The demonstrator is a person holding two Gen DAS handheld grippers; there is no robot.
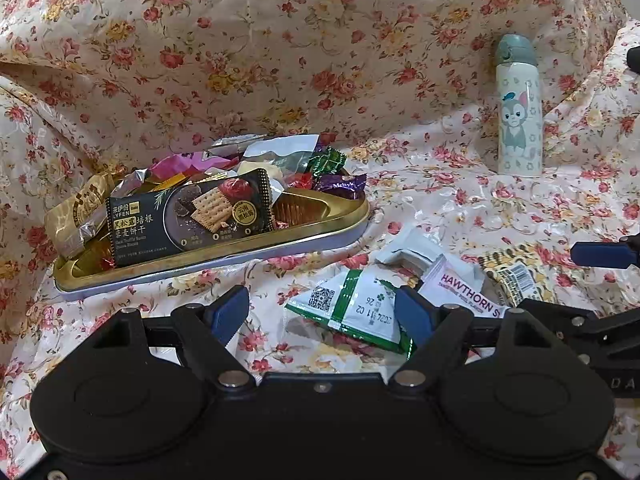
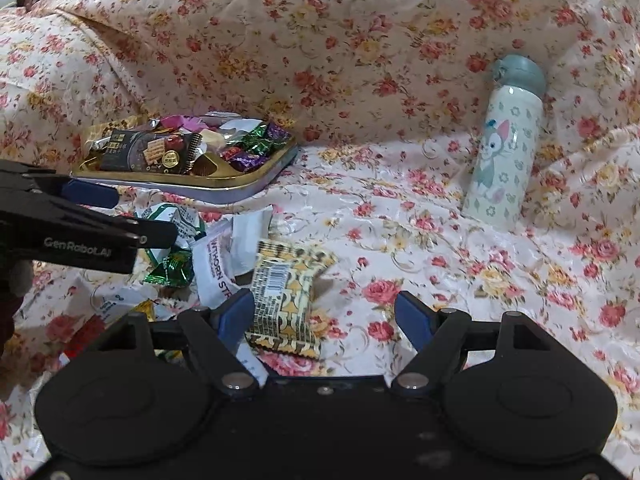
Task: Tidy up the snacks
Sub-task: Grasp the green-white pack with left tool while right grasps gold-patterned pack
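Note:
A gold tray (image 1: pixel 312 236) full of wrapped snacks lies on the floral cloth, with a black cracker packet (image 1: pixel 188 216) on top; it also shows in the right wrist view (image 2: pixel 224 184). My left gripper (image 1: pixel 322 314) is open, its jaws around a white and green packet (image 1: pixel 352 312). A white hawthorn packet (image 1: pixel 460 288) and a yellow patterned packet (image 1: pixel 516 276) lie to its right. My right gripper (image 2: pixel 324 316) is open and empty, with the yellow patterned packet (image 2: pixel 284 300) by its left finger. The hawthorn packet (image 2: pixel 216 264) and a green candy (image 2: pixel 172 268) lie left of it.
A white flask with a cat picture and grey lid (image 1: pixel 518 112) stands at the back right, also in the right wrist view (image 2: pixel 504 152). The floral cloth rises as a wall behind the tray. The left gripper's body (image 2: pixel 72 232) crosses the right view's left edge.

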